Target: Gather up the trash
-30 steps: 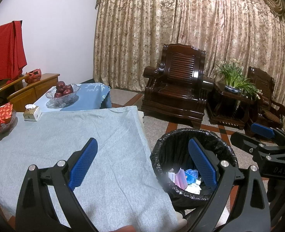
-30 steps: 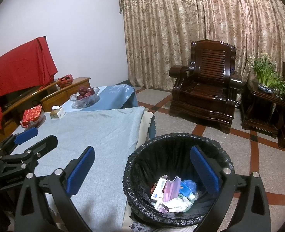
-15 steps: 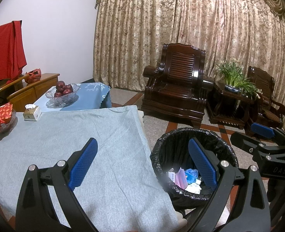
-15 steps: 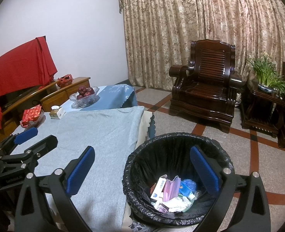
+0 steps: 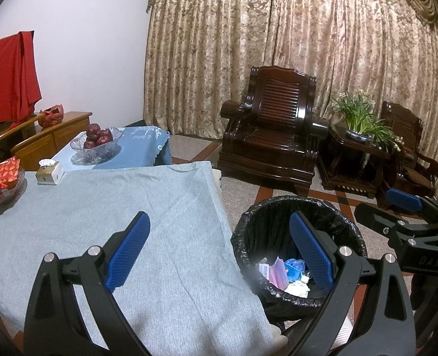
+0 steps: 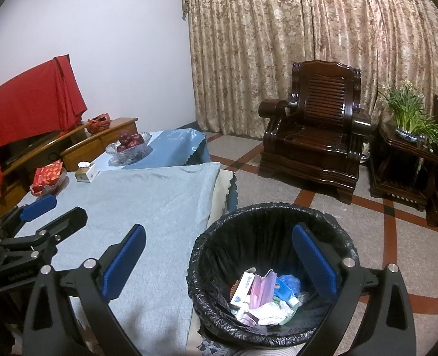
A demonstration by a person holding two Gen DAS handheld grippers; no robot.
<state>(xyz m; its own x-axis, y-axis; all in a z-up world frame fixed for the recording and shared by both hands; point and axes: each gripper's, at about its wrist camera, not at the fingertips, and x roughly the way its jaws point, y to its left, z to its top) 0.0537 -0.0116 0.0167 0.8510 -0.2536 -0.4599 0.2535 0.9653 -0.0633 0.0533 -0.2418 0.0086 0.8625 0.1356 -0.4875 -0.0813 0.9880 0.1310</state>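
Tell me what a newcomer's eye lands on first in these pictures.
First, the black-lined trash bin on the floor beside the table, holding wrappers and crumpled paper. Next, the grey-blue cloth covering the table, nearly bare, with a bowl of red apples at its far end. Both claws, left and right, hang open and empty.

The letters "DAS" stand embossed on the black body of the right claw (image 5: 423, 231), at the right edge of the left wrist view. Print on the white box (image 6: 242, 289) in the bin, lower middle of the right wrist view, is too small to read.
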